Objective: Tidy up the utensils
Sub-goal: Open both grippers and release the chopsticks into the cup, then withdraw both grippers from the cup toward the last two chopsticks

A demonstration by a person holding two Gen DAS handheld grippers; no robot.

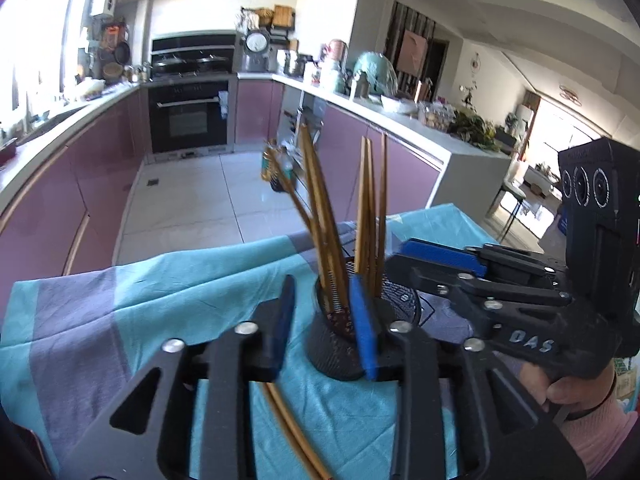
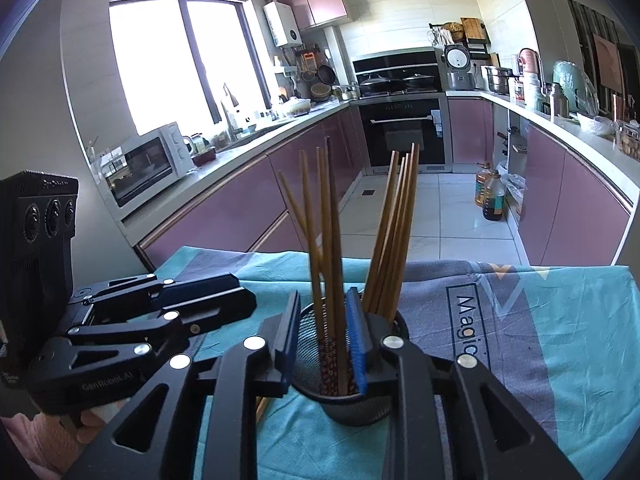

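A black mesh holder (image 2: 352,380) stands upright on a table draped with a teal-and-grey cloth (image 2: 540,340), and everything else sits around it. Brown chopsticks (image 2: 328,260) rise out of the holder in two fanned bunches — one leaning toward the window side, the other toward the oven side.

In the right wrist view the right gripper (image 2: 326,340) is at the holder's near rim, its blue-padded jaws narrowly parted. Several chopsticks of one bunch stand in the gap between the pads, and the pads do not appear to press on them. The left gripper (image 2: 224,292) shows just beside the holder on its window side, with a hand in a pink sleeve (image 2: 36,436) below it.

In the left wrist view the left gripper (image 1: 326,320) is also at the holder (image 1: 340,352), jaws partly open; the holder's edge lies between the pads, with no clear pinch on anything. A loose chopstick (image 1: 288,428) lies flat on the cloth in front of the holder, below this gripper. The right gripper (image 1: 432,256) reaches in from the other side of the holder.
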